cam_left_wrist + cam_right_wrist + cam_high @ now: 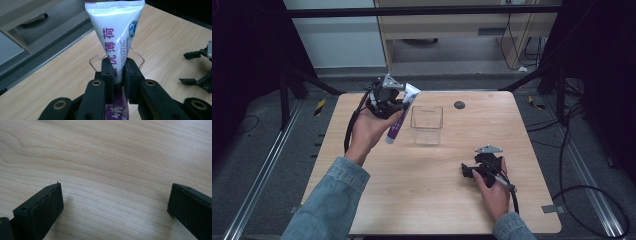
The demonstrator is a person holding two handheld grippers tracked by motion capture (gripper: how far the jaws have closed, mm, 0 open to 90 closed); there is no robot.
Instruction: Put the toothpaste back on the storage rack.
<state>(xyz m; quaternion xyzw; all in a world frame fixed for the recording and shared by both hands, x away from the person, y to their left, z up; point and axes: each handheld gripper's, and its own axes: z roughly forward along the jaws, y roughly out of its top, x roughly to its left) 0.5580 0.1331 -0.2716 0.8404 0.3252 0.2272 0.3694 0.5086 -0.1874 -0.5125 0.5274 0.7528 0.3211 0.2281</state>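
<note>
In the high view the left claw [398,106] sat in the upper left of the frame, above the far left part of the worktop [432,200], clamped on a white and purple tube [401,116] that slanted from its crimped end at the upper right down to its purple end at the lower left. The left gripper view showed the two black jaws pressed against the tube [116,45] near its middle, the flat crimped end rising toward the top of the frame. Just right of the tube in the high view stood a clear plastic box [427,125], open at the top; its rim peeked out behind the tube in the left gripper view, and whether the tube touched it could not be told. A small dark round mark [459,105] lay on the worktop beyond the box, toward the upper right. The right claw [474,169] rested low at the lower right of the high view, well apart from the box, and the right gripper view showed its jaws spread wide over bare wood with nothing between them. Nothing stood between the tube and the box.
</note>
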